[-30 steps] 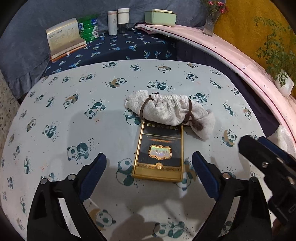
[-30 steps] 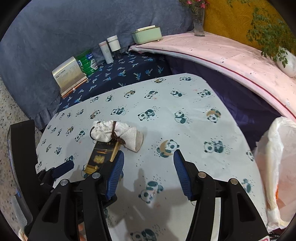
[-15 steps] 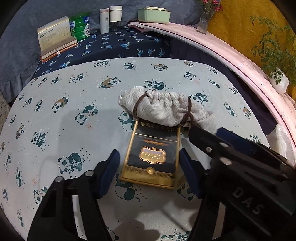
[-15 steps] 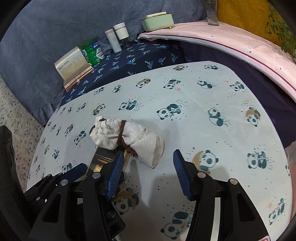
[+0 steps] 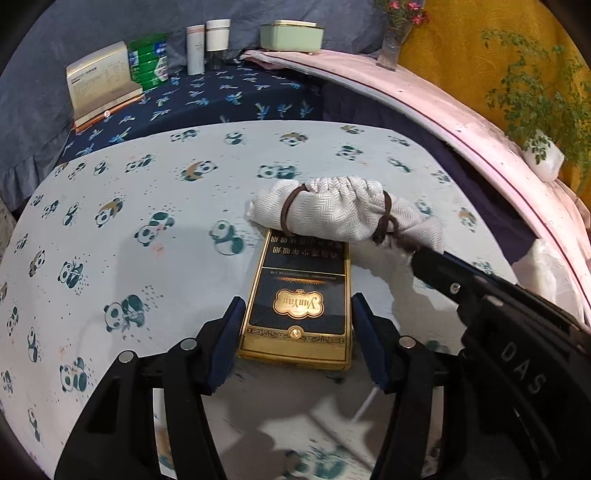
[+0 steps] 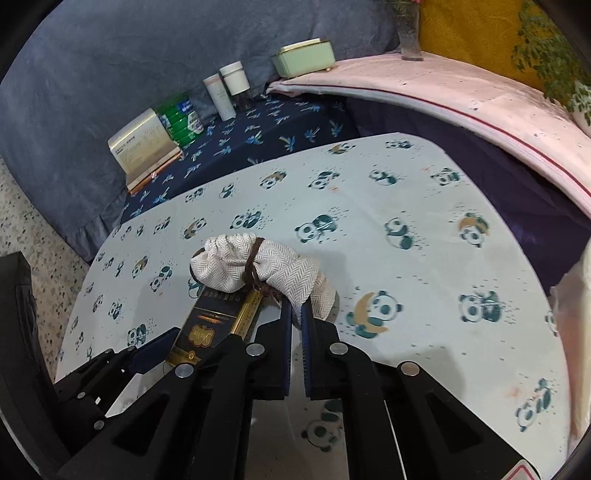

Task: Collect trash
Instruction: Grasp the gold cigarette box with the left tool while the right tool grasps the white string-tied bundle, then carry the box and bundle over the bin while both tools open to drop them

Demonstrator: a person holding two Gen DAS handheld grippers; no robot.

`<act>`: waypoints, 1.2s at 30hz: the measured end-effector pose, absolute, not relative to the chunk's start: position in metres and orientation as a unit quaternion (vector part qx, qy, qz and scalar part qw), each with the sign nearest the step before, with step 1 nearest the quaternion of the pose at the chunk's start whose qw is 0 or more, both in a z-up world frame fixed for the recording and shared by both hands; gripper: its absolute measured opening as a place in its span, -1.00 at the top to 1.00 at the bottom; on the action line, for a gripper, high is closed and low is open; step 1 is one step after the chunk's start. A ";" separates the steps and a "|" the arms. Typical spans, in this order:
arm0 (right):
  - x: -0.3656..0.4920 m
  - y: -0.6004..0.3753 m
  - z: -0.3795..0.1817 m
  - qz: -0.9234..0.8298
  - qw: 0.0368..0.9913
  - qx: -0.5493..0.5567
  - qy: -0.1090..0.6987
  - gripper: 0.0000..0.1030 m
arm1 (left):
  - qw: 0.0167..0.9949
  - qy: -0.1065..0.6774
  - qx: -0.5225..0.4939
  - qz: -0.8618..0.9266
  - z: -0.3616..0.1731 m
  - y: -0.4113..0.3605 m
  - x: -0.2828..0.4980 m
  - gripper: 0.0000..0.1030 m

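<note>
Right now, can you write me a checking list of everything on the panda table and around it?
Surface: panda tablecloth, lightly stained.
Job's things: gold cigarette box lying flat, its far end touching the tied cloth bundle.
Clutter: nothing seen.
Grippers: left gripper open, straddling the box; right gripper shut on the bundle's end.
Cables: nothing seen.
Surroundings: white plastic bag at the table's right edge; green tin, bottles, mint box, plants behind.

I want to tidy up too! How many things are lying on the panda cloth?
2. The black-and-gold box lies between the left gripper fingers. The cloth bundle rests on the box's far end, its near end pinched in the right gripper. The grippers might hide more.
</note>
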State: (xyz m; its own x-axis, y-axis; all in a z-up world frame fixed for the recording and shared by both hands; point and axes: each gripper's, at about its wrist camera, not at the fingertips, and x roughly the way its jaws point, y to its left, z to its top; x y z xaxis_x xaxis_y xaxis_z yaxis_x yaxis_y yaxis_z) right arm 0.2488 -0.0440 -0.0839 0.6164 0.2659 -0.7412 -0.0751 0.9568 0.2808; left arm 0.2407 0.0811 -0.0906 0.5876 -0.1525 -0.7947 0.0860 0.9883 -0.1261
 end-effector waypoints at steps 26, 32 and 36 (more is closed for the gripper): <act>0.125 -0.216 -0.005 -0.037 0.924 0.180 0.335 0.94 | 0.898 0.407 0.021 -0.168 -0.018 -0.062 0.153 -0.07; 0.093 -0.260 0.000 -0.072 0.924 0.200 0.319 0.94 | 0.893 0.403 0.034 -0.198 -0.010 -0.101 0.138 -0.07; 0.074 -0.286 0.001 -0.093 0.923 0.208 0.311 0.94 | 0.890 0.400 0.047 -0.214 -0.008 -0.126 0.131 -0.08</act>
